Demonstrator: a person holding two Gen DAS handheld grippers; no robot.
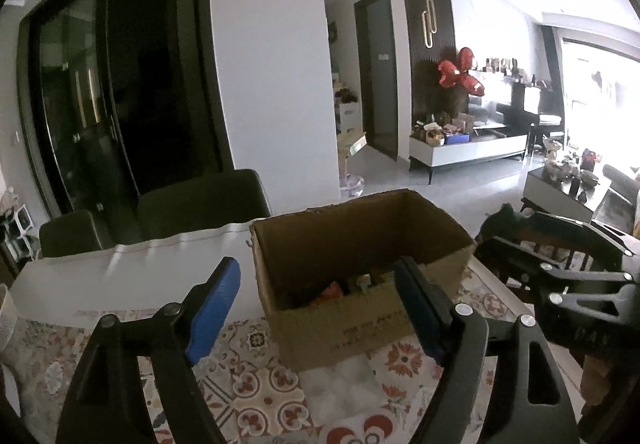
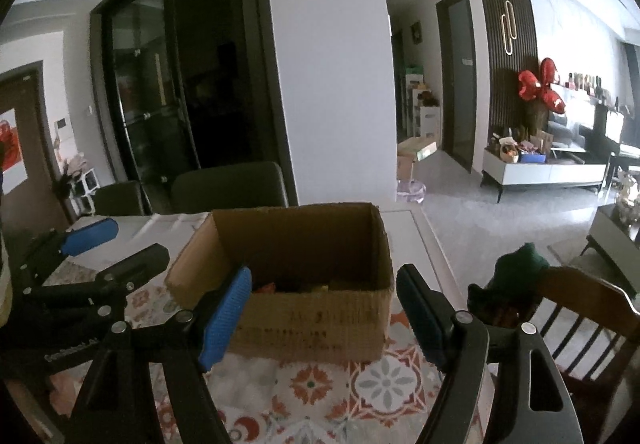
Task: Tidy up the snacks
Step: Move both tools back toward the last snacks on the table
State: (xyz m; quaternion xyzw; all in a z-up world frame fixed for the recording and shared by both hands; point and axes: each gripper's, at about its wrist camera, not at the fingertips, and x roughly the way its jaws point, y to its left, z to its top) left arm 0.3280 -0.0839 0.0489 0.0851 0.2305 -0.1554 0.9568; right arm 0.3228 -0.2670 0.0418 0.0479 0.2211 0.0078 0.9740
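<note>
An open cardboard box stands on the patterned tablecloth; it also shows in the right wrist view. Snack packets lie dim in its bottom, also glimpsed in the right wrist view. My left gripper is open and empty, its blue pads either side of the box's near wall. My right gripper is open and empty, in front of the box's near wall. The right gripper's body shows right of the box, the left gripper to its left.
A white sheet covers the table left of the box. Dark chairs stand behind the table. A wooden chair with a dark green cloth stands to the right. The table's right edge runs past the box.
</note>
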